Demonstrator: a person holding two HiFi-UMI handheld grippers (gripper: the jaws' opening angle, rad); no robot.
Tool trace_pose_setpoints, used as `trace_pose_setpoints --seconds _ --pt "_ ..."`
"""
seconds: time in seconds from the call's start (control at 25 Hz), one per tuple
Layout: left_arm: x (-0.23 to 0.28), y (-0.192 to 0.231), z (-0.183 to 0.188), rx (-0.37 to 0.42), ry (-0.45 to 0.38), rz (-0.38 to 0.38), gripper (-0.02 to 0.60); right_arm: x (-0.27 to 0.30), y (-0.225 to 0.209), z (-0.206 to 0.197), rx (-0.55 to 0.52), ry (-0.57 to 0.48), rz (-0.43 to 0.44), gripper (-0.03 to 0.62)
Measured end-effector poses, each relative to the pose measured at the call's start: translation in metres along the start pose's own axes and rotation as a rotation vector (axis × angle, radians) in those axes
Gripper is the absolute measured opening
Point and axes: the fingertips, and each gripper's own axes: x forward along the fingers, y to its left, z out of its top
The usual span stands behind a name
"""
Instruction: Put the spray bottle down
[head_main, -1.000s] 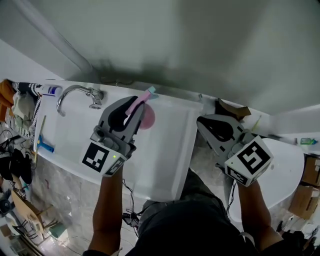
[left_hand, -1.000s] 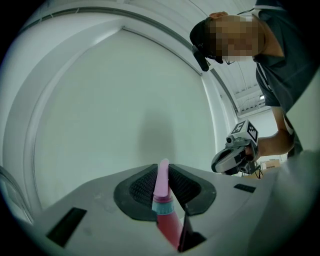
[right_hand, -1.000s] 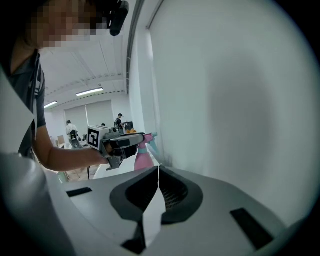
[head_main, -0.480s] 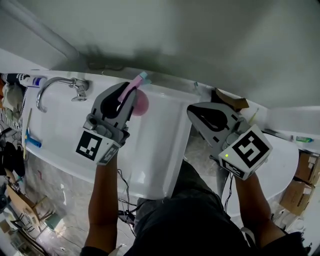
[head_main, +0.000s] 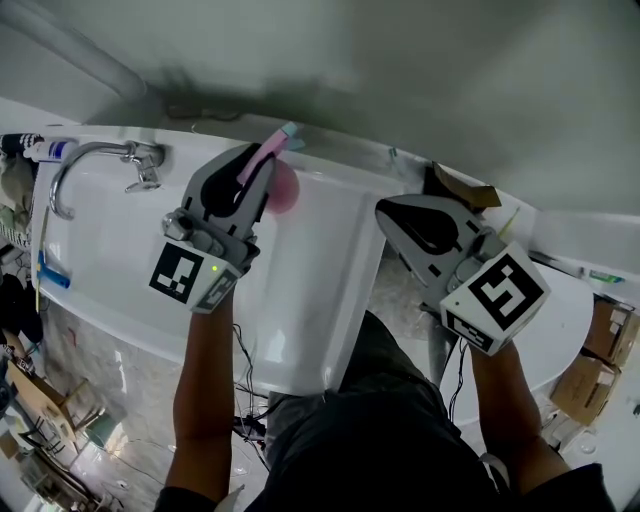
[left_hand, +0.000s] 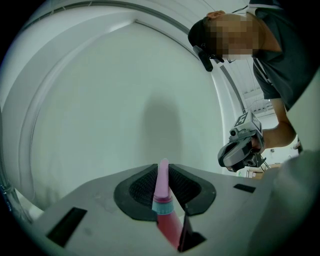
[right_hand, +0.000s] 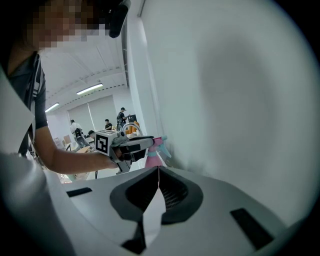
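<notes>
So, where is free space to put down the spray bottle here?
The white basin is bare between the faucet and the spray bottle in the left gripper. Crowded: its left end, by the blue tool and tube.

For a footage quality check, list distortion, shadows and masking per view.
Head view: sharp, soft shadow on grey wall. Left gripper view: fisheye, black corners, face mosaic, pink plastic spray bottle crisp. Right gripper view: same fisheye and mosaic.
</notes>
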Motion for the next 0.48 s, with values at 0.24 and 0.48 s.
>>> trace_pose_setpoints --seconds 0.24,0.48 --pt "0.007 -0.011 -0.016 0.0 0.009 -0.019 0.069 -0.004 -0.003 -0.012 0.013 0.011 0.003 0.009" --pt "0.009 -0.007 -0.031 -0.007 0.011 -0.026 0.069 0.002 -0.006 -0.022 0.023 0.027 0.003 0.009"
